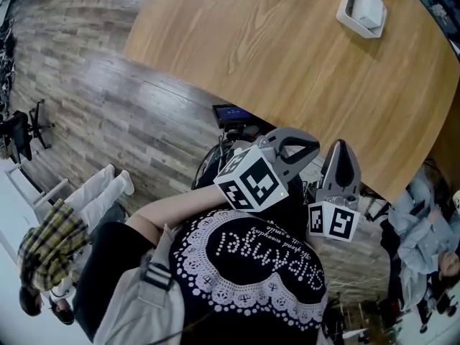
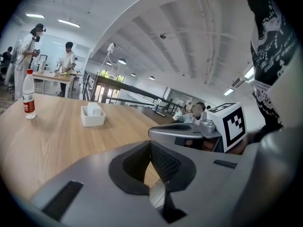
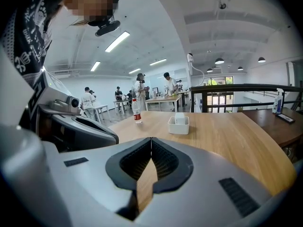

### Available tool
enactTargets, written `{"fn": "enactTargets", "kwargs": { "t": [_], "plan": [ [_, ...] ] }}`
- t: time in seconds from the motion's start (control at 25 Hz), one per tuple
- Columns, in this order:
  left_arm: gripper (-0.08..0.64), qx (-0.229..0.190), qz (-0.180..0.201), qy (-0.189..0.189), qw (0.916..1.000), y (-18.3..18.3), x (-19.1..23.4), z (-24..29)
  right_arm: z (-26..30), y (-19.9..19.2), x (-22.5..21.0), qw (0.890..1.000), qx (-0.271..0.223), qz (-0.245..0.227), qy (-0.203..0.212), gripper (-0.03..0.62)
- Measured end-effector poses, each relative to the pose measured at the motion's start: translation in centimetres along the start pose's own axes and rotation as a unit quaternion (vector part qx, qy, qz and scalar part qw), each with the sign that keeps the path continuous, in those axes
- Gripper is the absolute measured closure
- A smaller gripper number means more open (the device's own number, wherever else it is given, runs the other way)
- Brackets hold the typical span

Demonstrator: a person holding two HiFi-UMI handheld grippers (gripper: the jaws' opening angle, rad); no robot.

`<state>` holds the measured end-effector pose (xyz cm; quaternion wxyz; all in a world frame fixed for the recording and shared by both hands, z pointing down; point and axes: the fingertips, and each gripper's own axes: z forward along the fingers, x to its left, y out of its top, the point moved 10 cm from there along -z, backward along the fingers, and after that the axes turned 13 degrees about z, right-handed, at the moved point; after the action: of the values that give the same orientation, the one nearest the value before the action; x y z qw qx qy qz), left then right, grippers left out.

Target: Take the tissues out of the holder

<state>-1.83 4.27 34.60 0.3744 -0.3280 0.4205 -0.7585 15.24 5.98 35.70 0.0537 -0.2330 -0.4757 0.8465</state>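
Note:
A white holder (image 1: 361, 11) with a white pack of tissues (image 1: 369, 8) standing in it sits far out on the round wooden table (image 1: 287, 63). It also shows as the holder (image 2: 93, 116) in the left gripper view and the holder (image 3: 178, 124) in the right gripper view. Both grippers are held close to the person's chest, off the table's near edge, far from the holder. The left gripper (image 1: 305, 148) is shut with nothing in it, its jaws touching at the tips (image 2: 151, 145). The right gripper (image 1: 343, 149) is shut and empty too (image 3: 151, 143).
A water bottle (image 2: 29, 94) with a red label stands on the table, also seen as the bottle (image 3: 136, 110) left of the holder. People stand at tables in the background. A seated person (image 1: 431, 243) is at the right, beside the table's edge.

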Motion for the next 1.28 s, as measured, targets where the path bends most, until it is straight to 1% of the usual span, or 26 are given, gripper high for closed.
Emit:
{"fn": "enactTargets", "kwargs": {
  "t": [0.24,0.44,0.52,0.56,0.68,0.72,0.8,1.0,1.12,1.28],
  "plan": [
    [0.554,0.008,0.002,-0.005,1.0000,-0.5,0.6,-0.1,0.1,-0.6,0.2,1.000,-0.005,0.009,-0.010,0.583],
    [0.554,0.008,-0.005,0.016,0.9998,-0.8,1.3,-0.7,0.5,-1.0,0.5,1.000,-0.003,0.011,-0.004,0.583],
    [0.554,-0.004,-0.015,0.043,0.9989,-0.8,2.0,-0.7,0.8,-0.7,0.2,1.000,-0.004,0.010,0.001,0.583],
    [0.554,-0.011,-0.020,0.067,0.9975,-0.8,2.7,-0.8,1.0,-0.5,0.0,1.000,-0.005,0.009,0.003,0.583],
    [0.554,-0.032,-0.024,0.153,0.9874,-0.2,5.1,-1.7,1.6,0.2,-0.5,1.000,-0.010,0.001,0.009,0.583],
    [0.554,-0.038,-0.020,0.175,0.9835,0.0,5.6,-2.1,1.8,0.3,-0.7,1.000,-0.011,-0.004,0.010,0.583],
    [0.554,-0.050,-0.013,0.204,0.9775,0.5,6.1,-2.4,2.3,0.6,-1.0,1.000,-0.011,-0.014,0.011,0.583],
    [0.554,-0.066,0.005,0.225,0.9722,1.5,6.5,-1.9,3.6,1.1,-1.4,0.999,-0.018,-0.040,0.021,0.583],
    [0.554,-0.075,0.007,0.228,0.9708,2.2,6.4,-1.4,4.1,1.7,-1.6,0.998,-0.024,-0.053,0.027,0.583],
    [0.554,-0.076,0.004,0.229,0.9703,2.5,6.4,-1.1,4.7,2.1,-2.0,0.998,-0.018,-0.060,0.028,0.581]
  ]
}}
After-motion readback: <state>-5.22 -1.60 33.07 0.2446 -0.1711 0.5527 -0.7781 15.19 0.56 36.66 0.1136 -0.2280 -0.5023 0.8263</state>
